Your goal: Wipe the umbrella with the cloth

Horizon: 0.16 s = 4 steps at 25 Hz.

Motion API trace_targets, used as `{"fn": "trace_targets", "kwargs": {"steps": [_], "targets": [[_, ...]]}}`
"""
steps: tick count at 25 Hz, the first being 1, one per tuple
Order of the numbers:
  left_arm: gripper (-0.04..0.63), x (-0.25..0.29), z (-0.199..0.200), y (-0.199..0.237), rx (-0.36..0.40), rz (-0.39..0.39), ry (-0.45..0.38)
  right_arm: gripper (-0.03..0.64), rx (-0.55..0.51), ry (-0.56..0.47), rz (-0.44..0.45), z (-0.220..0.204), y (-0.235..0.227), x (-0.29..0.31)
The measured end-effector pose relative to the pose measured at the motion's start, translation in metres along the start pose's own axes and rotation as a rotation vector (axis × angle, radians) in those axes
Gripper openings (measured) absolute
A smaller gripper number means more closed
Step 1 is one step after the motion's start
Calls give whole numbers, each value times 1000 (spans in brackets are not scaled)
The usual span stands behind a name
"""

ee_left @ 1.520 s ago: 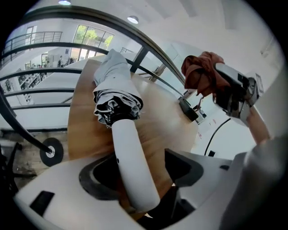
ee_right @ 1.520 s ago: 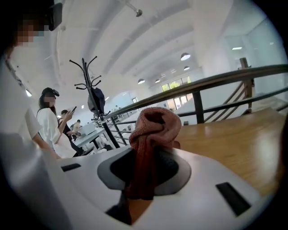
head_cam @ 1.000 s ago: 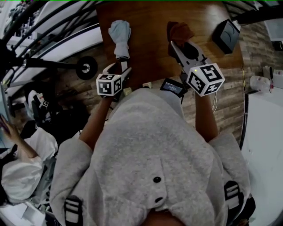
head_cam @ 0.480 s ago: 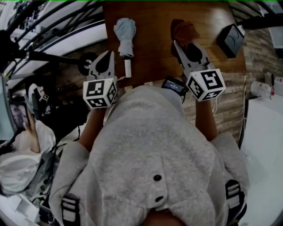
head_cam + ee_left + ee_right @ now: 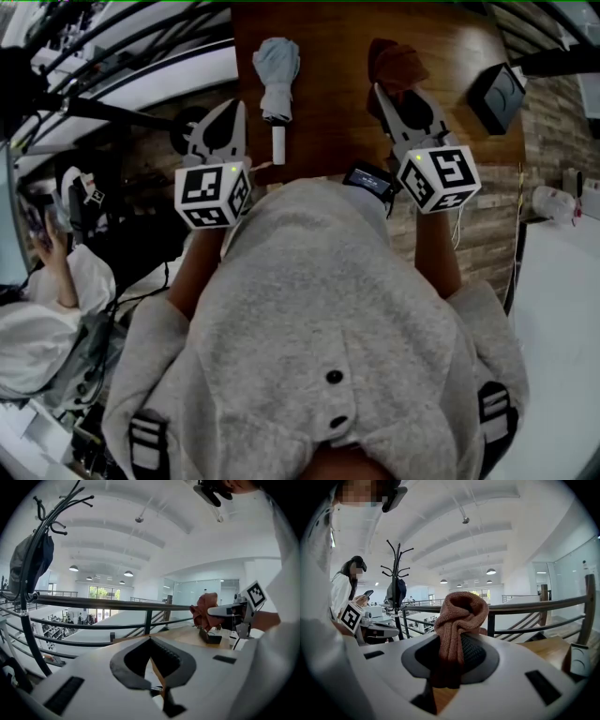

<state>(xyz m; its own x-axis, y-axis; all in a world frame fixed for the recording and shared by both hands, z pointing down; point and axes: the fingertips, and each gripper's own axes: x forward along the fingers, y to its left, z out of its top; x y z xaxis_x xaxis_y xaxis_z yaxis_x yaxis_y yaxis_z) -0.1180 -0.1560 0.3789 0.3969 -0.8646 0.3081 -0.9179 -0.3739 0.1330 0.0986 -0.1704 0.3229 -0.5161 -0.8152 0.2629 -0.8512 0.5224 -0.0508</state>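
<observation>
The folded light-blue umbrella (image 5: pixel 277 75) lies on the wooden table (image 5: pixel 328 122), its white handle towards me. My left gripper (image 5: pixel 228 108) hangs raised to the left of the handle, off the table's left edge, apart from the umbrella. Its jaws are shut with nothing between them (image 5: pixel 150 641). My right gripper (image 5: pixel 382 91) is over the table to the umbrella's right, shut on the rust-brown knitted cloth (image 5: pixel 394 62). The cloth (image 5: pixel 457 616) bunches up out of the jaws of the right gripper (image 5: pixel 454 639). In the left gripper view the cloth (image 5: pixel 204 610) shows at right.
A black box (image 5: pixel 495 92) stands on the table's right part. A metal railing (image 5: pixel 93 604) runs along the table's far and left sides. A coat rack (image 5: pixel 396 590) stands beyond it, and a seated person (image 5: pixel 42 309) is at the far left.
My left gripper has left the umbrella's handle, risen and drawn back to the left, jaws now closed and empty. The umbrella stays on the table. The right gripper with the cloth has barely moved.
</observation>
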Motion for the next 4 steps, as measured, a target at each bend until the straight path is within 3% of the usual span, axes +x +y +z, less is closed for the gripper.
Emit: {"fn": "trace_targets", "kwargs": {"steps": [4], "targets": [[14, -3, 0, 3, -2, 3, 3, 100, -8, 0, 3, 1, 4, 2]]}}
